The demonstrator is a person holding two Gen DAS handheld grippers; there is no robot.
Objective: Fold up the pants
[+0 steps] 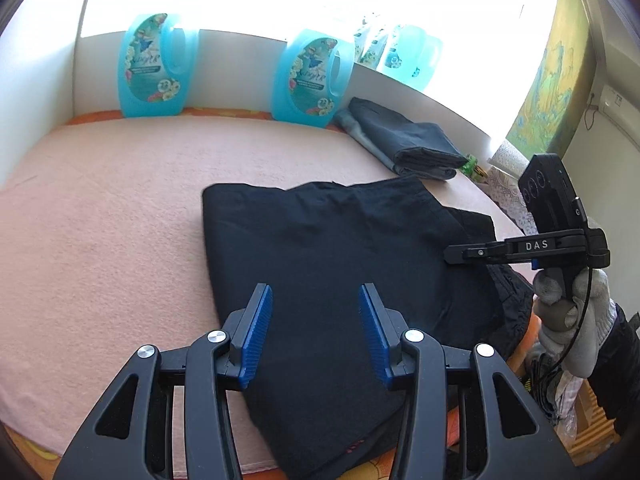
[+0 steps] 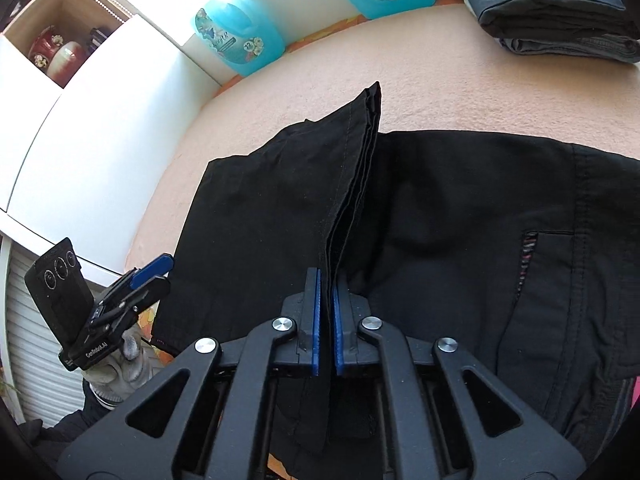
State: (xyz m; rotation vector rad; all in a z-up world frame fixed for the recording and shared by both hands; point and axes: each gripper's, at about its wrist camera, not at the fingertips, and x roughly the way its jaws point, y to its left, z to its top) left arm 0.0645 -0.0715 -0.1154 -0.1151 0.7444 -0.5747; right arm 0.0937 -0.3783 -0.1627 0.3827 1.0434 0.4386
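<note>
Black pants (image 1: 340, 280) lie partly folded on a table (image 1: 120, 208) covered in peach-pink cloth, at the centre of both views. The left claw (image 1: 316, 332) hovers over the pants with its blue pads wide apart and nothing between them. The right claw (image 2: 327, 320) is pinched tight on a stacked edge of the pants, and a ridge of fabric stands up from it toward 12 o'clock. The layers in that pinch look loose and uneven, so a quick pull could let the inner ones slip out and spoil the fold; the near edge of the pants also sits at the table's rim, so dragging toward 6 o'clock might slide them off. In the left view, two blue jugs (image 1: 158, 66) stand at 11 and 12 o'clock against a low white wall under a bright window, and folded dark clothes (image 1: 408, 140) lie at 1 o'clock. In the right view, a wooden shelf (image 2: 60, 44) with red vases shows at 10 o'clock.
</note>
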